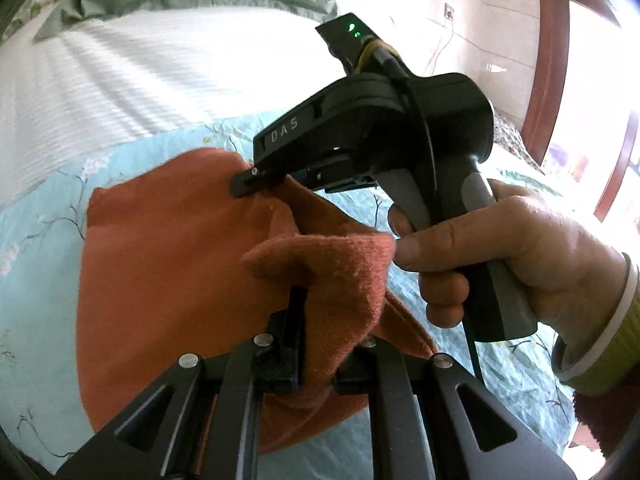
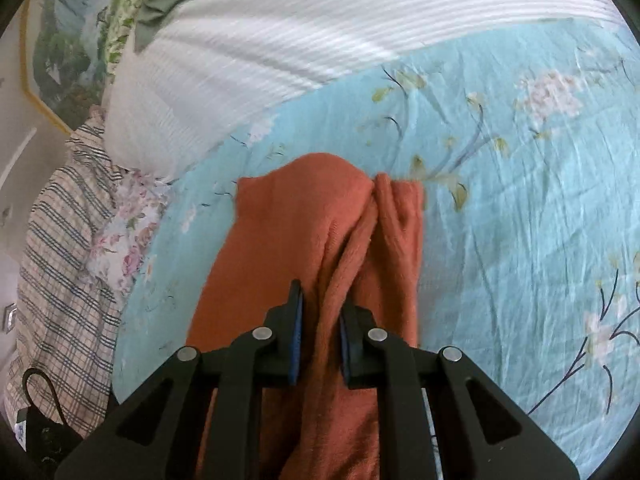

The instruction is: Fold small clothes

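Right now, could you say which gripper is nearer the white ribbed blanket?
Right. The right gripper grips the orange cloth at its far edge, towards the white ribbed blanket; the left gripper holds its near edge.

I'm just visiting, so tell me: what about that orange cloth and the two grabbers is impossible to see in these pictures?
- What garment the orange cloth is: in both views it is bunched and partly covered.
- Left gripper right finger: left wrist view, draped cloth hides it.
- Right gripper grip point: right wrist view, cloth fills the gap between the fingers.
- Cloth's near edge: both views, gripper bodies hide it.
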`<state>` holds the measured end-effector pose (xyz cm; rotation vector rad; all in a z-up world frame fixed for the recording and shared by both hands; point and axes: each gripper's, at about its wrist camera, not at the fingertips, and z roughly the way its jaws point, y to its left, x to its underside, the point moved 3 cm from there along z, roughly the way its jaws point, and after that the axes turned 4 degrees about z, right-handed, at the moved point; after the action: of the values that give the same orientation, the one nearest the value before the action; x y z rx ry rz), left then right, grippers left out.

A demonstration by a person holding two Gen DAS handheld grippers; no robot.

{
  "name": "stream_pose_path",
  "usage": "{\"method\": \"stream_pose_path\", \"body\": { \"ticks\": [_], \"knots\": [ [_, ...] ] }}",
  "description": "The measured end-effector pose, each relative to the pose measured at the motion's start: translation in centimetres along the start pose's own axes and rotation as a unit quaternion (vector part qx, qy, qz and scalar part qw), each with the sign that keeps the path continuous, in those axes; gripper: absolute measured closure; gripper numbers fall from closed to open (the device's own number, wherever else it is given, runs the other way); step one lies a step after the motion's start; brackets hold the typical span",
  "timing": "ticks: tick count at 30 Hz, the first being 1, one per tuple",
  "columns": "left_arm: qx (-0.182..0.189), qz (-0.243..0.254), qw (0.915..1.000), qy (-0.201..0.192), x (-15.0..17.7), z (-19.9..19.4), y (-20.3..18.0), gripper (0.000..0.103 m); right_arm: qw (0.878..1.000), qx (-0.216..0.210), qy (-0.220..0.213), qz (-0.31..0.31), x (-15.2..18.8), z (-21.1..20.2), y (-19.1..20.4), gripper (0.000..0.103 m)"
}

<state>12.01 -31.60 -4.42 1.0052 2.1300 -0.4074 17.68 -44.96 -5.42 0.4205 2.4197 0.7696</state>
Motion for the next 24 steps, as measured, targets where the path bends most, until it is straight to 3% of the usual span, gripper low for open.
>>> {"method": "stream_pose_path", "body": {
  "ticks": [3, 5, 6, 7, 8, 9, 10, 12, 16, 19, 20, 24],
  "knots": [
    [0.013, -0.001, 0.9997, 0.019, 0.8, 0.5, -1.1, 0.089, 1.0, 0.012, 0.003, 0.005, 0.8, -0.3, -0.6, 0.082],
    [0.024, 0.002, 0.9995, 0.018, 1.2, 0.0, -1.2, 0.079, 1.0, 0.022, -0.003, 0.002, 1.1, -1.1, -0.3, 0.076],
    [0.033, 0.001, 0.9993, 0.017, 1.5, -0.5, -1.0, 0.074, 0.999, 0.032, -0.009, -0.002, 1.3, -1.8, -0.2, 0.068],
    [0.04, -0.002, 0.9991, 0.016, 1.8, -1.1, -0.7, 0.062, 0.999, 0.037, -0.014, -0.003, 1.4, -2.3, 0.0, 0.054],
    [0.043, -0.009, 0.9989, 0.014, 2.0, -1.8, -0.2, 0.049, 0.999, 0.037, -0.022, -0.001, 1.6, -3.0, 0.1, 0.045],
    [0.046, -0.02, 0.9987, 0.012, 2.4, -2.6, 0.4, 0.044, 0.999, 0.035, -0.028, 0.0, 1.9, -3.5, 0.2, 0.03],
    [0.049, -0.033, 0.9982, 0.011, 2.7, -3.4, 1.2, 0.04, 0.999, 0.034, -0.033, 0.001, 2.1, -3.9, 0.3, 0.025],
    [0.051, -0.058, 0.997, 0.011, 3.5, -4.9, 2.9, 0.039, 0.999, 0.028, -0.033, 0.01, 2.6, -4.5, 0.3, 0.024],
    [0.024, -0.103, 0.9943, 0.012, 4.9, -6.8, 7.4, 0.023, 0.999, 0.009, -0.018, 0.03, 3.7, -4.4, -0.1, 0.024],
    [0.013, -0.153, 0.988, 0.016, 5.7, -7.2, 11.1, 0.022, 0.999, 0.0, -0.011, 0.04, 4.1, -3.9, -0.2, 0.024],
    [0.018, -0.177, 0.9839, 0.018, 5.8, -6.7, 12.9, 0.022, 0.999, -0.004, -0.009, 0.046, 4.1, -3.7, -0.4, 0.024],
    [0.078, -0.286, 0.9547, 0.024, 6.5, -4.6, 17.8, 0.022, 0.998, -0.016, -0.001, 0.057, 4.0, -2.6, -0.6, 0.024]
  ]
}}
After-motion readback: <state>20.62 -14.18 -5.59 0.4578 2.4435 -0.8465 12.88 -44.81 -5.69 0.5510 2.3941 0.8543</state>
